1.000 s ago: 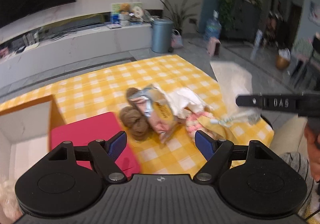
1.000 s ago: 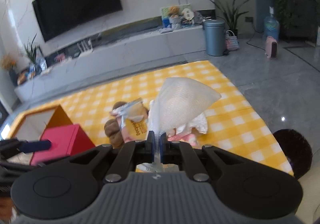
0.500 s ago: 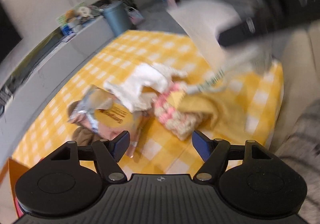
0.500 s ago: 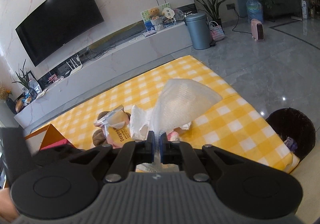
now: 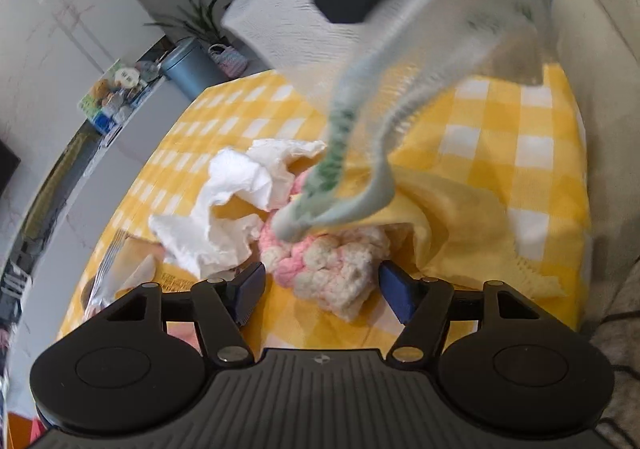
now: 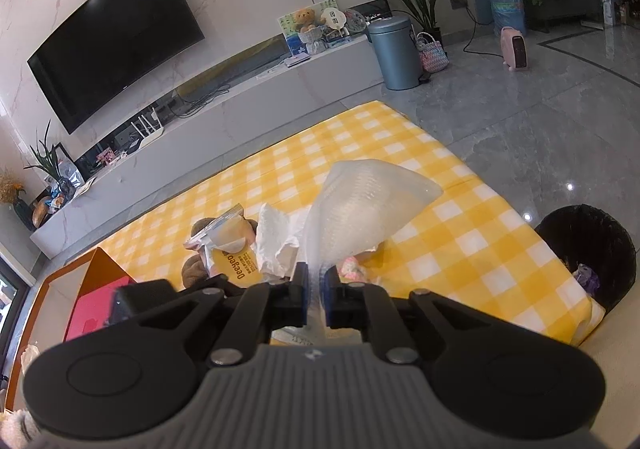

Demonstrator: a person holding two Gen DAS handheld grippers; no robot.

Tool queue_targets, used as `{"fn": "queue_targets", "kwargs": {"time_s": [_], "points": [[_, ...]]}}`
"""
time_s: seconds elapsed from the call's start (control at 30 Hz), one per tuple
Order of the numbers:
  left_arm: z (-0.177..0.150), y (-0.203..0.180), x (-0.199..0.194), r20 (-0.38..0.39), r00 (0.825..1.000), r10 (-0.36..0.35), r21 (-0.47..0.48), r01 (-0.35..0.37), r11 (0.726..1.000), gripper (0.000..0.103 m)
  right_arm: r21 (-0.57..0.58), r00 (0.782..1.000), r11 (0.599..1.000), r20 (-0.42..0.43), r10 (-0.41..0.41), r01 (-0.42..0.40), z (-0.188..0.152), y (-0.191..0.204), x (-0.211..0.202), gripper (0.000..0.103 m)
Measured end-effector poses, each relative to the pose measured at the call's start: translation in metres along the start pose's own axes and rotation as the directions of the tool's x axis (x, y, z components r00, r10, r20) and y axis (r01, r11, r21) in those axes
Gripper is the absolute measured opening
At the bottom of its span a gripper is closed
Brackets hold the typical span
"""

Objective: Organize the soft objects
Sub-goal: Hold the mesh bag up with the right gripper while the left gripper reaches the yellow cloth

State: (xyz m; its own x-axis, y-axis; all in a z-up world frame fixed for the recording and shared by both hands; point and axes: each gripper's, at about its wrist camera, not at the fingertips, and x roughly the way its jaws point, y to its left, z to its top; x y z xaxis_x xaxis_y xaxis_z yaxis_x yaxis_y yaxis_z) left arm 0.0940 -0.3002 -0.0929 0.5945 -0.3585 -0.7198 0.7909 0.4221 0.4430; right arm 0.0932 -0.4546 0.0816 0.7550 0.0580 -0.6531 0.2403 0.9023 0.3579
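Observation:
My right gripper (image 6: 314, 289) is shut on a thin white bag (image 6: 364, 209) and holds it above the yellow checked table (image 6: 460, 249). The bag also hangs blurred in the left wrist view (image 5: 384, 97). My left gripper (image 5: 322, 287) is open, its jaws on either side of a pink and white fluffy cloth (image 5: 332, 265). Crumpled white tissue (image 5: 224, 205) lies left of it and a yellow cloth (image 5: 460, 225) to its right. A foil snack packet (image 6: 218, 237) and a brown soft toy (image 6: 194, 269) lie further left.
A red box (image 6: 94, 309) and an orange-rimmed box (image 6: 60, 281) stand at the table's left end. A black bin (image 6: 592, 249) stands on the floor at the right. A cream sofa (image 5: 600, 49) borders the table.
My left gripper has swung right from the red box and dropped low over the pink and white cloth. The right gripper has kept hold of the white bag.

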Motion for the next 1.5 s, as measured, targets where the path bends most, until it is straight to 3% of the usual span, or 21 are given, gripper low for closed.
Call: {"fn": "queue_targets", "kwargs": {"time_s": [0.2,0.23,0.53,0.7,0.87,0.93,1.07,1.13,1.2,1.4,1.5], "points": [[0.002,-0.006,0.003,0.019,0.999,-0.027,0.033,0.026,0.999,0.036,-0.010,1.000,1.000,-0.012,-0.009,0.009,-0.002,0.002,0.003,0.008],[0.001,-0.007,0.002,0.019,0.999,-0.027,0.039,0.026,0.999,0.034,-0.012,1.000,1.000,-0.014,-0.010,0.010,-0.002,0.002,0.004,0.008],[-0.022,0.000,-0.040,-0.057,0.994,-0.096,-0.037,0.094,0.995,0.031,-0.019,1.000,1.000,-0.025,-0.015,0.015,-0.001,0.004,0.006,0.008],[-0.047,-0.001,-0.071,-0.058,0.982,-0.182,-0.055,0.178,0.982,0.031,-0.035,0.999,0.999,-0.029,-0.012,0.011,-0.002,0.009,0.007,0.008],[-0.064,0.006,-0.081,-0.068,0.975,-0.213,-0.107,0.205,0.973,0.034,-0.042,0.999,0.999,-0.030,-0.011,0.010,-0.003,0.012,0.008,0.008],[-0.067,0.011,-0.083,-0.069,0.974,-0.214,-0.125,0.204,0.971,0.043,-0.041,0.999,0.999,-0.032,-0.012,0.010,-0.003,0.012,0.008,0.009],[-0.067,0.012,-0.089,-0.054,0.979,-0.198,-0.129,0.190,0.973,0.047,-0.041,0.999,0.999,-0.036,-0.015,0.014,-0.003,0.012,0.009,0.009],[-0.065,0.011,-0.094,-0.026,0.980,-0.200,-0.113,0.195,0.974,0.068,-0.039,0.999,0.999,-0.035,-0.016,0.015,-0.003,0.011,0.009,0.009],[-0.063,0.011,-0.093,-0.018,0.980,-0.200,-0.110,0.197,0.974,0.075,-0.038,0.999,0.999,-0.035,-0.015,0.014,-0.002,0.011,0.009,0.009],[-0.049,0.011,-0.087,-0.004,0.987,-0.164,-0.078,0.163,0.984,0.082,-0.037,0.999,0.999,-0.038,-0.015,0.013,-0.003,0.011,0.010,0.010],[-0.043,0.007,-0.088,0.060,0.983,-0.172,-0.005,0.172,0.985,0.082,-0.037,0.999,0.999,-0.044,-0.015,0.014,-0.004,0.010,0.011,0.010]]}}
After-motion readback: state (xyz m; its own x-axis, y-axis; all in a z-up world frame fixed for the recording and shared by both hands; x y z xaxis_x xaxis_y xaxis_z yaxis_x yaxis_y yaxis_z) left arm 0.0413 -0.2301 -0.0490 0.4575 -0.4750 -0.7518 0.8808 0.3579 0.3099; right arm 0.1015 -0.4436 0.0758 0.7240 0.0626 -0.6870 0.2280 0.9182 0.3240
